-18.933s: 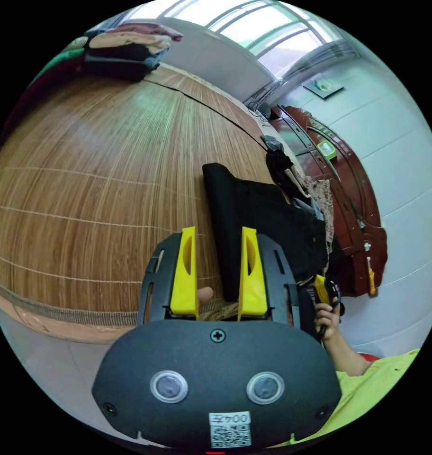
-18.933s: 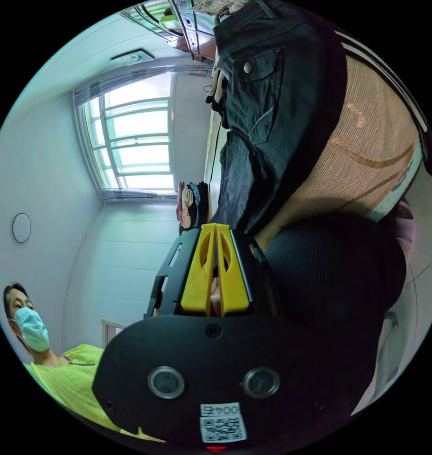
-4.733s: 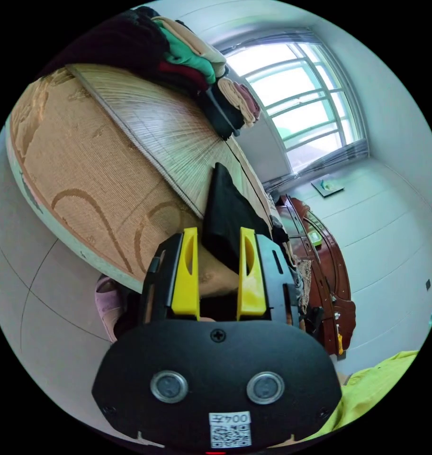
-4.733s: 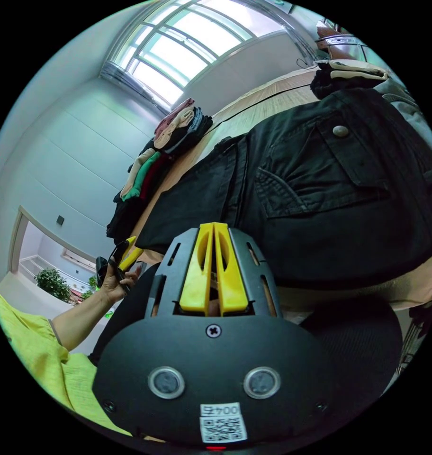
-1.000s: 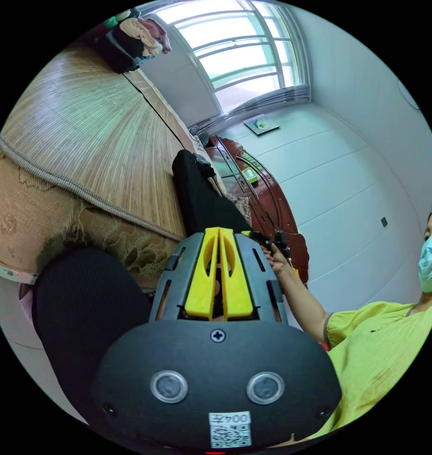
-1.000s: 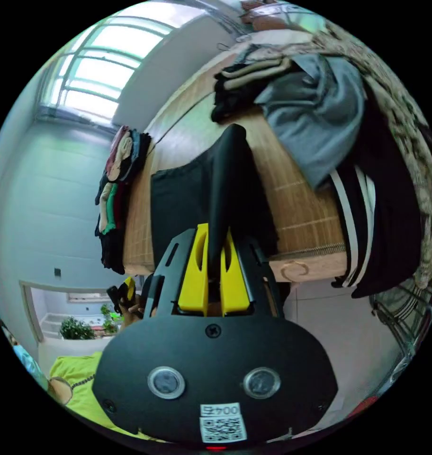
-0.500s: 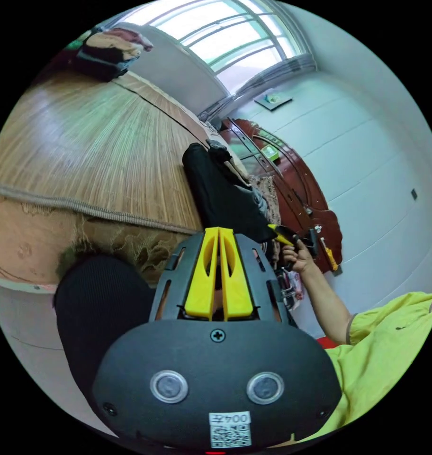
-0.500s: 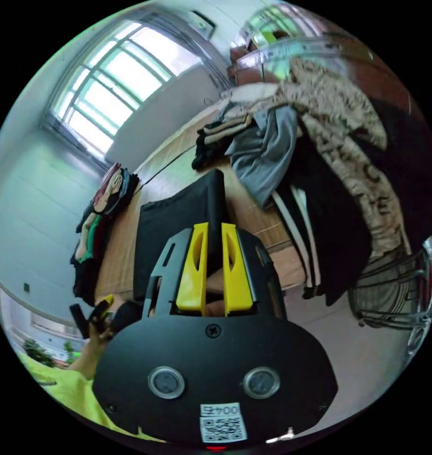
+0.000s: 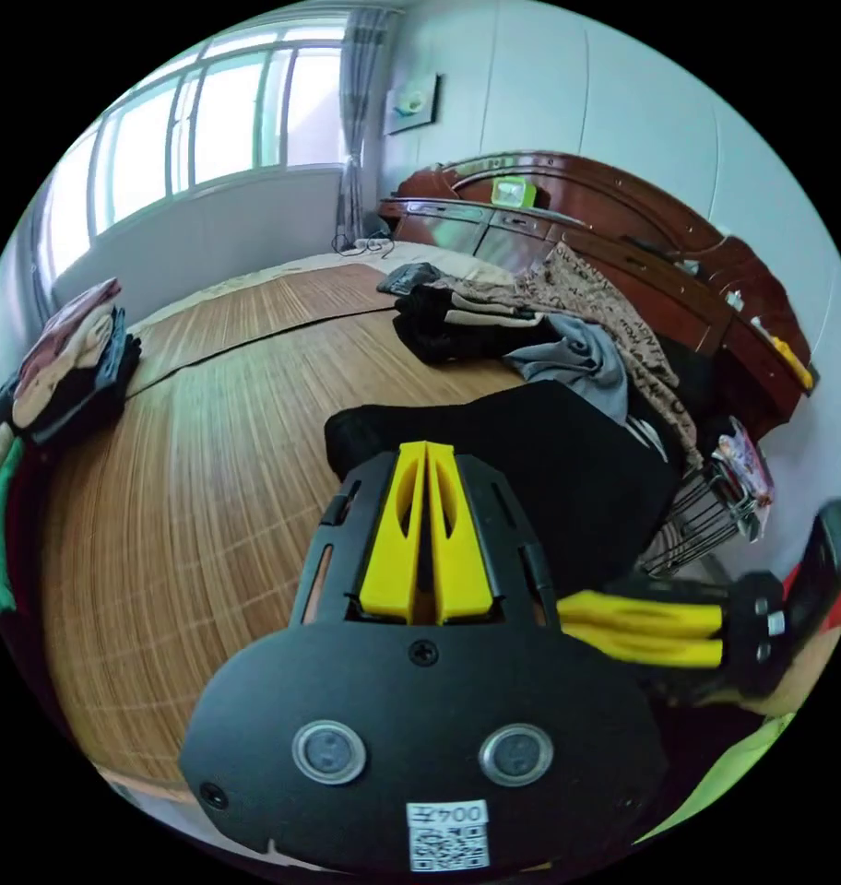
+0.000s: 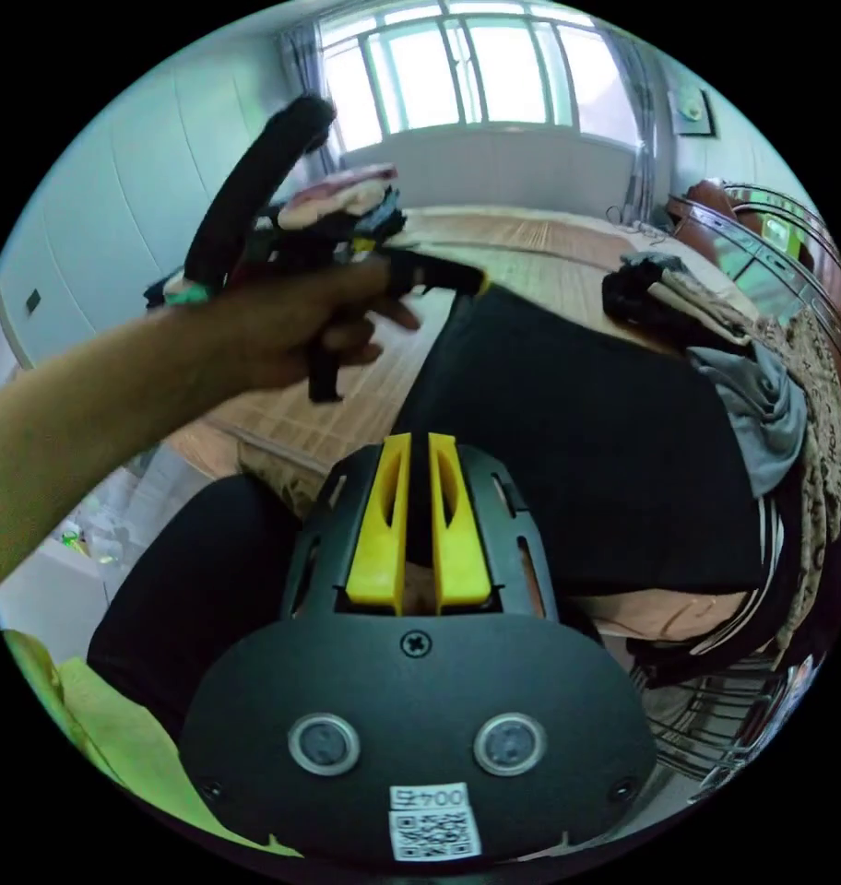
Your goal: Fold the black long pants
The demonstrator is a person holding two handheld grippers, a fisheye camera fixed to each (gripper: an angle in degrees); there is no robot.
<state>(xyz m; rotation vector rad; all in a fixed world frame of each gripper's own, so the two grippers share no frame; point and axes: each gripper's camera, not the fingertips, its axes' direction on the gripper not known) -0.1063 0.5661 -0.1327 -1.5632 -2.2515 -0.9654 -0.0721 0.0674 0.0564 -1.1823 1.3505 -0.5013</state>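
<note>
With the black long pants [image 10: 568, 433] lying folded on the bed mat [image 9: 190, 479] ahead of both fingers, keep the left gripper [image 9: 425, 525] and right gripper [image 10: 409, 521] each pinching a fabric edge, and lower both edges evenly to avoid wrinkles.

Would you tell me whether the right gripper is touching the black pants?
Touching: the right gripper view shows the black pants running between the fingers of the right gripper.
</note>
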